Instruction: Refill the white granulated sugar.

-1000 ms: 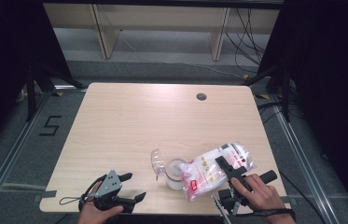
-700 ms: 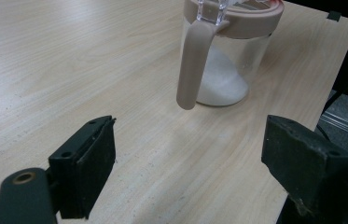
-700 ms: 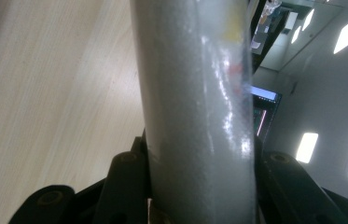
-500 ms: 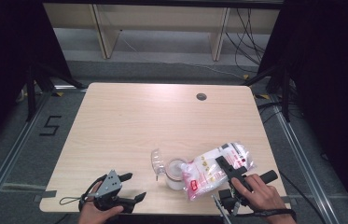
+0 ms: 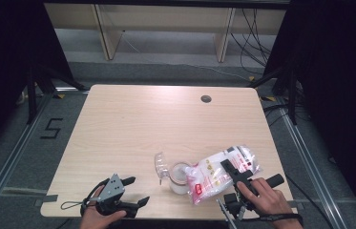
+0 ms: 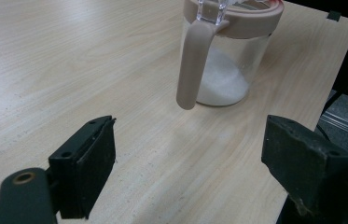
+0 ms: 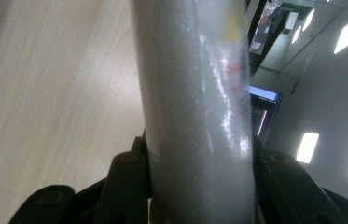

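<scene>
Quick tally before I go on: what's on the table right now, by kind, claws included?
Jars: 1, the clear jar with white granules and its lid flipped open
Bags: 1, the white bag, clamped in the right claw
Claws: 2, the right one and the left claw, open and holding nothing
Total: 4

Bright overhead light, dark surroundings, glare on blurred close bag (image 7: 195, 112)

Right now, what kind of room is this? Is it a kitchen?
Probably not a kitchen; more likely a lab or recording studio. The wooden table stands between black curtains, loose cables trail across the floor, and a taped number 5 marks the floor.
</scene>
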Demonstrator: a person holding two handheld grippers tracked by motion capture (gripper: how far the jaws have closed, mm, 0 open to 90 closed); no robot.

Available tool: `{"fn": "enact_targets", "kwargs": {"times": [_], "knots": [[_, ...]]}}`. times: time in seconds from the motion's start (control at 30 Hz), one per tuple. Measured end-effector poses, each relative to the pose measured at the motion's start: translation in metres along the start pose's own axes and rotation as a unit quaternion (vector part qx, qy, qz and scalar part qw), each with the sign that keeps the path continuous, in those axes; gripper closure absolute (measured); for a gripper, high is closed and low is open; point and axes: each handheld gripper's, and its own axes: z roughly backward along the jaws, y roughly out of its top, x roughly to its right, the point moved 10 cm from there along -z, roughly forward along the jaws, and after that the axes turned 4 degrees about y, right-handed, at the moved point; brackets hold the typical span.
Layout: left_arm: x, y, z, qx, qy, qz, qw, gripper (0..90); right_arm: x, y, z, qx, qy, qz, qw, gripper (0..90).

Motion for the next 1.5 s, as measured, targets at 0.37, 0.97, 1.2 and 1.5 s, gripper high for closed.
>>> {"fn": "enact_targets", "kwargs": {"times": [0.37,0.97,1.2,1.5], "knots": [[-0.0004,0.0001,0.0001,0.0,0.002,0.0,1.0,17.1,-0.0002,0.0003,-0.0001,0.0,0.001,0.001,1.0,66.1],[0.0001,0.0001,-0.0004,0.001,0.0,0.003,1.0,17.1,0.0018,0.0023,-0.0005,0.002,0.005,0.018,0.9998,66.2],[0.0001,0.0001,-0.0005,0.001,0.0,0.003,1.0,17.1,0.0017,0.0016,0.0017,-0.004,0.004,0.007,1.0,66.4],[-0.0001,0.0005,-0.0006,0.004,0.001,0.002,1.0,17.2,0.0047,0.0034,0.0029,-0.001,0.004,0.021,0.9998,66.5]]}}
